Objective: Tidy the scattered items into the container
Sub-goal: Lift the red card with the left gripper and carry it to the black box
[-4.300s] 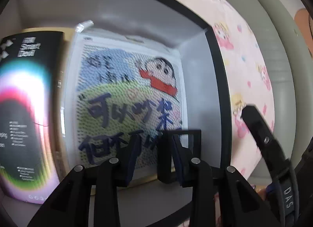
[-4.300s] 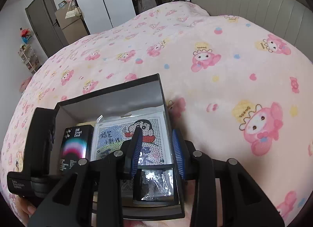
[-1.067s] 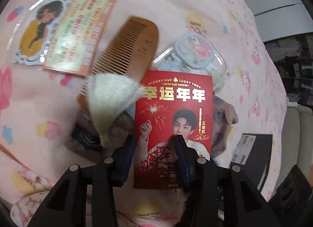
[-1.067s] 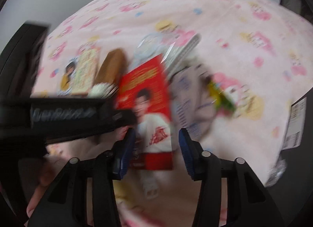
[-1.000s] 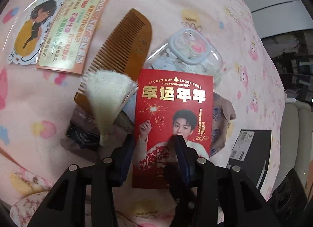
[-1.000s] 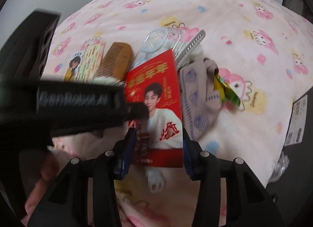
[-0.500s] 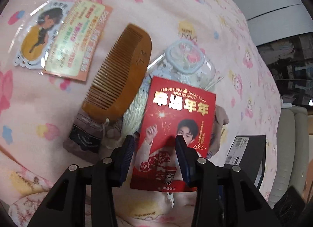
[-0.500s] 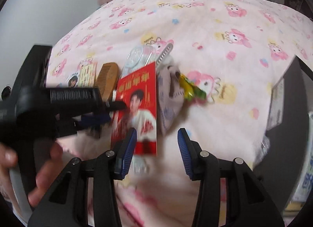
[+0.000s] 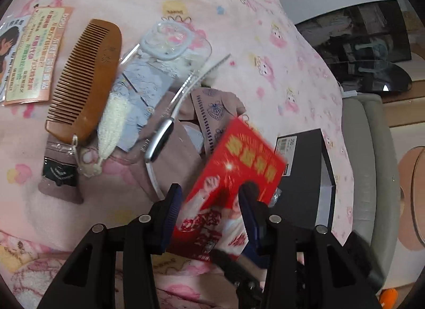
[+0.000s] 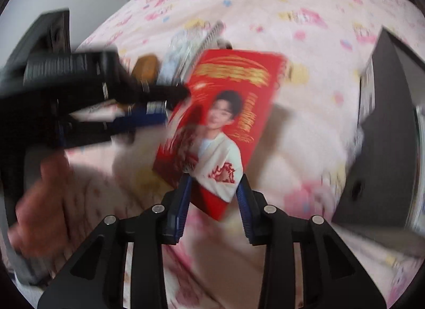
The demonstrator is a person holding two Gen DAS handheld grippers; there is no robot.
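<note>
the wooden comb (image 9: 85, 83), at left in the left wrist view, now lies fully bare. the red card (image 9: 233, 184), flat on the pile a second ago, is now lifted and tilted toward the black box (image 9: 302, 176) at right. the left gripper (image 9: 209, 202) stands parted, the card seen between its fingers. the right gripper (image 10: 213, 192) is closing on the card's lower corner. a pink cartoon-print blanket (image 9: 212, 3) covers the bed; a grey headboard (image 9: 372, 162) is at far right.

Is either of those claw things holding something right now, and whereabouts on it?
The right gripper is closing its jaws on the red card's bottom corner, lifted off the bed. The left gripper holds nothing.
</note>
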